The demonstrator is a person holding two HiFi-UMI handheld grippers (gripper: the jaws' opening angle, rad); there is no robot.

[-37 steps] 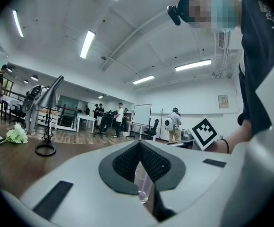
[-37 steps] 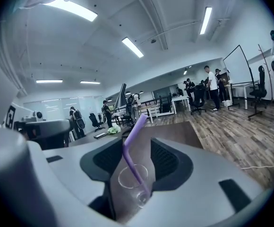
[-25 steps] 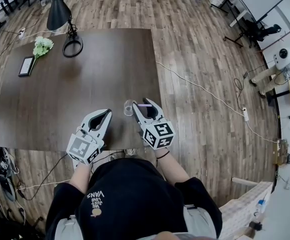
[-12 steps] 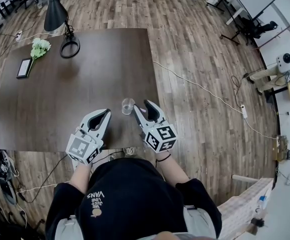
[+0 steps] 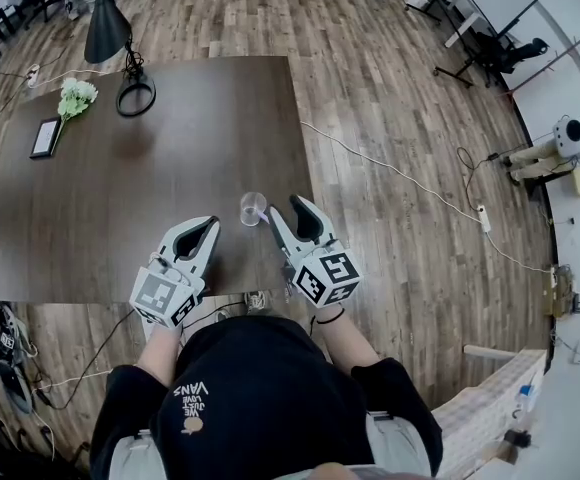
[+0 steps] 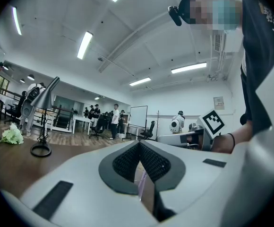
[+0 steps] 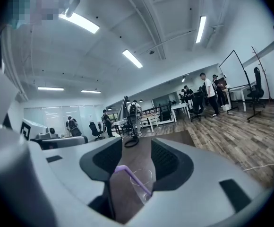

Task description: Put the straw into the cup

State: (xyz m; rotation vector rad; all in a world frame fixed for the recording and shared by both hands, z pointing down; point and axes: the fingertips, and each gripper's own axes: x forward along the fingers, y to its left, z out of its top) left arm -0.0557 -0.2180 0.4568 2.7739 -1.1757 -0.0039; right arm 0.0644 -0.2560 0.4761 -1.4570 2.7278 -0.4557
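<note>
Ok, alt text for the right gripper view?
A clear cup with a purple straw in it stands on the dark table, seen between the open fingers of the right gripper. A lamp base and distant people lie beyond.

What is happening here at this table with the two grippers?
A person holds a two-jaw gripper in each hand at the near edge of a dark table. The purple straw is in the clear cup, leaning against its rim, so the task looks done. The right gripper is open and grips nothing; the cup stands just in front of its jaws. The left gripper is shut and empty, off to the left of the cup.
</note>
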